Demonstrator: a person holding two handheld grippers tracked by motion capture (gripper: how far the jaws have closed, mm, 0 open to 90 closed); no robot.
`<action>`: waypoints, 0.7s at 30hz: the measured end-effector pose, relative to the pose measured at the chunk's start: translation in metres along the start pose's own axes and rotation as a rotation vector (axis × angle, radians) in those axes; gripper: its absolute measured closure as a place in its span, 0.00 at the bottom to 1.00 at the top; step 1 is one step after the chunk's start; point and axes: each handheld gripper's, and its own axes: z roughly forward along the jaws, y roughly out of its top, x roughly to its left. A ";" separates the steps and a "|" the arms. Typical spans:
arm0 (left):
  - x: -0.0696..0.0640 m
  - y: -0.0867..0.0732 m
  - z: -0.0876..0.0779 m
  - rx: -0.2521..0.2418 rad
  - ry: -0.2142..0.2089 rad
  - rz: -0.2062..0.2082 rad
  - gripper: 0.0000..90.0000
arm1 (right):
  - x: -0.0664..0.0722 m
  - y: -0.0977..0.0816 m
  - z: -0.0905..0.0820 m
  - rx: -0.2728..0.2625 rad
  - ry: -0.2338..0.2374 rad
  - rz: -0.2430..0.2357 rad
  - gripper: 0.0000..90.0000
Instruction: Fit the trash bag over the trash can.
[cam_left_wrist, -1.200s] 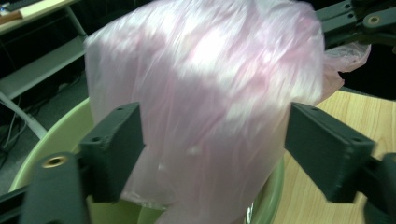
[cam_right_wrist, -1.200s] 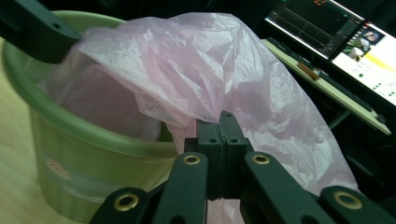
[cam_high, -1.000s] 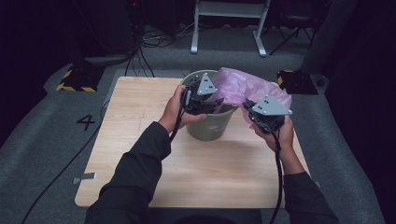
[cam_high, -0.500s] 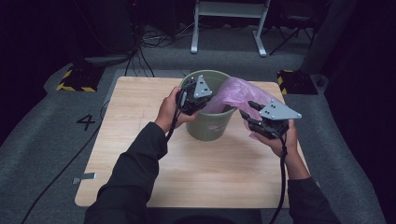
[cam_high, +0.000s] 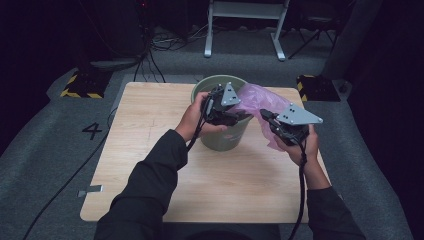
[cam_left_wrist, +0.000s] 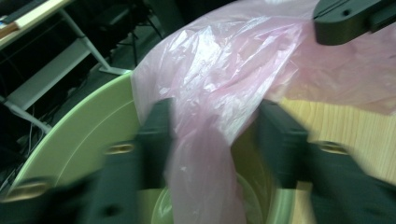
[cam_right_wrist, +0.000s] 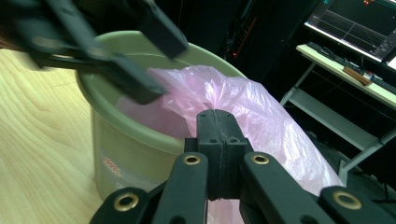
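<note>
Crinkled pink plastic bag (cam_high: 260, 102) draped into round green bucket (cam_high: 220, 137); right gripper (cam_right_wrist: 217, 123) pinching it, left gripper (cam_left_wrist: 212, 135) just parted (film between, loose).

a black number "4" (cam_high: 93, 131) is showing on the grey floor mat (cam_high: 50, 150) just left of the wooden table (cam_high: 150, 150). a small reddish label (cam_right_wrist: 111, 166) is sitting on the side of the green bucket (cam_right_wrist: 121, 158), too blurred to read. no other writing is showing legibly.
</note>
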 end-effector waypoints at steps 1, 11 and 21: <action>0.000 0.001 0.001 0.017 0.002 0.016 0.67 | 0.001 0.001 -0.001 -0.006 0.002 -0.003 1.00; 0.007 -0.010 0.000 0.064 0.078 0.036 1.00 | 0.006 0.003 -0.014 -0.053 -0.002 -0.003 0.72; 0.036 -0.038 -0.022 0.074 0.116 -0.059 1.00 | -0.005 -0.013 -0.040 -0.031 0.001 0.063 0.46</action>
